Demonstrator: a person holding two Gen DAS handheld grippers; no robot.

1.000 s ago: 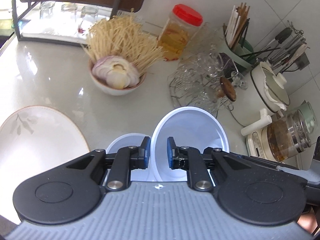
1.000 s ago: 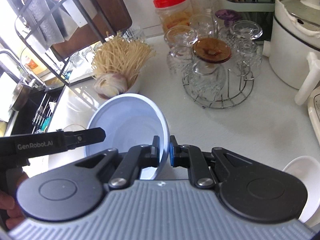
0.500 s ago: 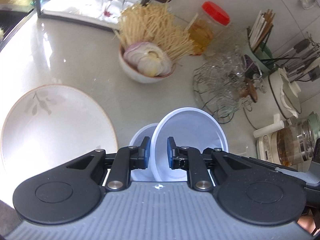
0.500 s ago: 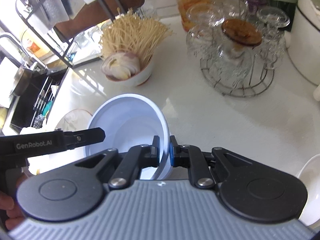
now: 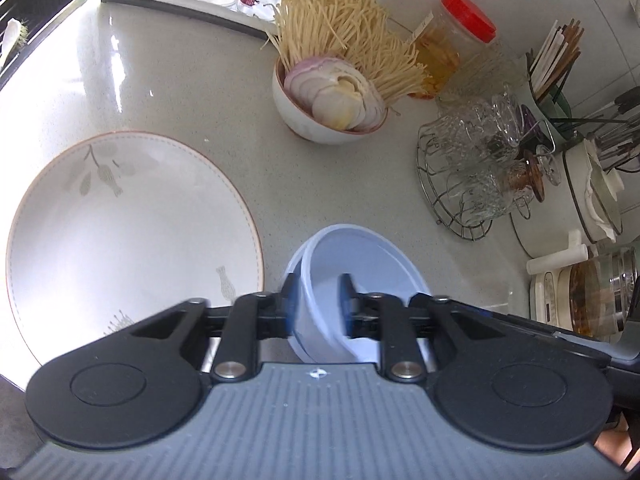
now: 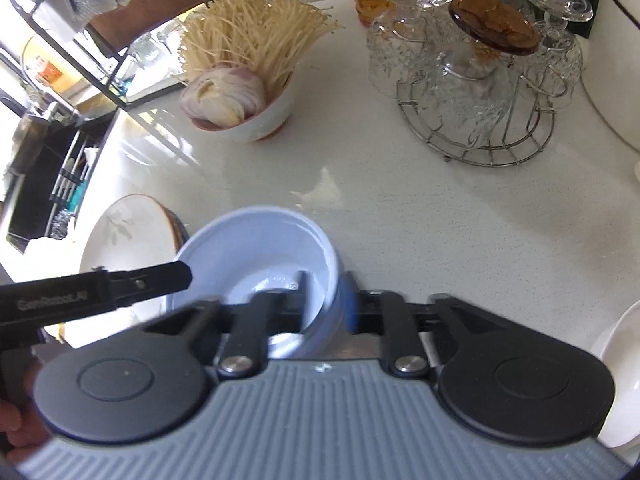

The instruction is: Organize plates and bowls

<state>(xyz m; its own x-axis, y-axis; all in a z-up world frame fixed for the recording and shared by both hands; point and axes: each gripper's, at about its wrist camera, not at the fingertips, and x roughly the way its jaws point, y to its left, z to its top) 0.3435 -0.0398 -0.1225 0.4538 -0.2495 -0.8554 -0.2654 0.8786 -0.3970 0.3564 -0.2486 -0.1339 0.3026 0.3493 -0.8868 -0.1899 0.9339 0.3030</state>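
Two pale blue bowls (image 5: 360,264) are nested on the grey counter; they also show in the right wrist view (image 6: 260,252). My left gripper (image 5: 318,306) is open and straddles their left rim. My right gripper (image 6: 324,304) is open and straddles their right rim. A large white plate with a leaf pattern (image 5: 120,220) lies to the left of the bowls, and shows in the right wrist view (image 6: 124,236). The left gripper's body (image 6: 100,292) crosses the right wrist view.
A white bowl of sliced onion and enoki mushrooms (image 5: 332,96) stands behind. A wire rack of glass cups (image 6: 476,68) is at the back right. A red-lidded jar (image 5: 456,52), chopstick holder (image 5: 552,76), pot and kettle (image 5: 588,292) line the right. A white dish (image 6: 620,364) sits at right.
Both grippers have opened: they were shut on the blue bowls' rims. The upper bowl has settled down into the lower one, and both cameras have moved closer to the counter.
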